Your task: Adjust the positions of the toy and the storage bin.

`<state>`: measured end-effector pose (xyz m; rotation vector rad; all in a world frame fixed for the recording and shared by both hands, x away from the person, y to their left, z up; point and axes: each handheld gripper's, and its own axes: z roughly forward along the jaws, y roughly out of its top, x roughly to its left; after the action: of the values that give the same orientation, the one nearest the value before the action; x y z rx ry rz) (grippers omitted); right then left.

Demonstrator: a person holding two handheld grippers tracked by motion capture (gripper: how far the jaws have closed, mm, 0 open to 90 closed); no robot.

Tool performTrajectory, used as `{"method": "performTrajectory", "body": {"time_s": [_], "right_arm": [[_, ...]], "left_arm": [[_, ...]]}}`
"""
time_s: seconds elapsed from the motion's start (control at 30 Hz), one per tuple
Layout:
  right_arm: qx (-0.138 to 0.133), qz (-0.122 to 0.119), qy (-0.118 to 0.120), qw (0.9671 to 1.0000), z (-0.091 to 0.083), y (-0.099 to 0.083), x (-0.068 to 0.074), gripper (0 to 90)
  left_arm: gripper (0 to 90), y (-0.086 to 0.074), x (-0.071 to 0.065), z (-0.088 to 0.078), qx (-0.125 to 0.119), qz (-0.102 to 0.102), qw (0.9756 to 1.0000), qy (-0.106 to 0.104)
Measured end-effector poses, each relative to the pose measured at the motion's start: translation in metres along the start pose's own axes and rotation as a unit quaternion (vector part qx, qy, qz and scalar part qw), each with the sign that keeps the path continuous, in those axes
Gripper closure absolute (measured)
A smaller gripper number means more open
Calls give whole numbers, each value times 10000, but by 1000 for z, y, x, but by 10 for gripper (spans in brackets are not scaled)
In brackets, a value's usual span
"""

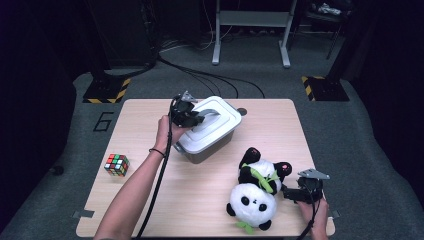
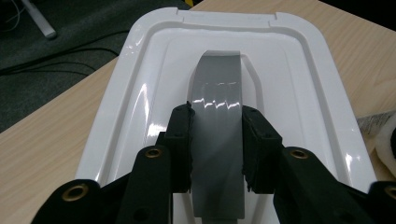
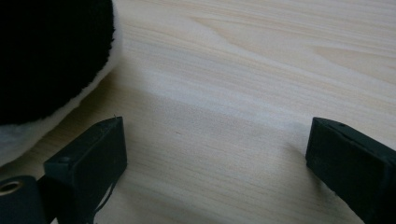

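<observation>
Left hand-held gripper sat over the white lid of the grey storage box, which stood at the far middle of the counter. In the left gripper view its jaws were drawn in narrow, pressed on either side of the grey handle that ran along the recessed middle of the lid. The lid looked seated on the box, tilted little if at all.

Right hand-held gripper lay low at the near right of the counter, just beside the plush panda. Its jaws stood wide with nothing between them but bare wood; black-and-white fur showed at the left edge of the right gripper view, close to one jaw but apart from it. A second, smaller panda lay against the first, toward the box.

Step in hand, as judged: the lid grasped by its handle, ready to come off so the box could take the toys. Next move would call for a straight lift to clear the rim, then setting the lid aside on open counter; the right gripper would need to shift left to take the panda.

A colour-puzzle cube sat alone at the near left edge. A figure "6" was marked on the floor left of the counter. No brand or label was readable on lid, box or toys.
</observation>
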<state>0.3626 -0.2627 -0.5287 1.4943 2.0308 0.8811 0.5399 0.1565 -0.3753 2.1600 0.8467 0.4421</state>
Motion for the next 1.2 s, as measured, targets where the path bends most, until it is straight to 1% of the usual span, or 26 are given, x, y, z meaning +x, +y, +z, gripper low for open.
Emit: {"method": "performTrajectory", "body": {"time_s": [0.27, 0.3, 0.47, 0.67, 0.7, 0.83, 1.0, 1.13, 1.17, 1.2], "right_arm": [[9, 20, 2, 10000, 0, 0, 0, 44], [2, 2, 6, 10000, 0, 0, 0, 44], [-1, -5, 10, 10000, 0, 0, 0, 45], [4, 6, 3, 10000, 0, 0, 0, 45], [7, 13, 4, 10000, 0, 0, 0, 45], [3, 5, 4, 10000, 0, 0, 0, 46], [-2, -14, 4, 10000, 0, 0, 0, 46], [-3, -15, 8, 10000, 0, 0, 0, 46], [-4, -12, 9, 10000, 0, 0, 0, 47], [-5, -9, 9, 10000, 0, 0, 0, 47]], "left_arm": [[675, 9, -11, 9, 13, 151, 9998, -162], [675, 10, -13, 11, -6, 117, 9998, -184], [675, 16, -18, 19, -26, 200, 9994, -281], [675, 23, -22, 26, 12, 275, 9990, -345], [675, 24, -23, 28, 2, 246, 9990, -380], [675, 31, -27, 35, 5, 346, 9986, -396], [674, 40, -32, 45, -19, 368, 9984, -435], [669, 43, -34, 48, -11, 403, 9984, -388], [663, 43, -34, 48, -26, 385, 9985, -386], [608, 44, -34, 46, -41, 356, 9988, -342]]}}
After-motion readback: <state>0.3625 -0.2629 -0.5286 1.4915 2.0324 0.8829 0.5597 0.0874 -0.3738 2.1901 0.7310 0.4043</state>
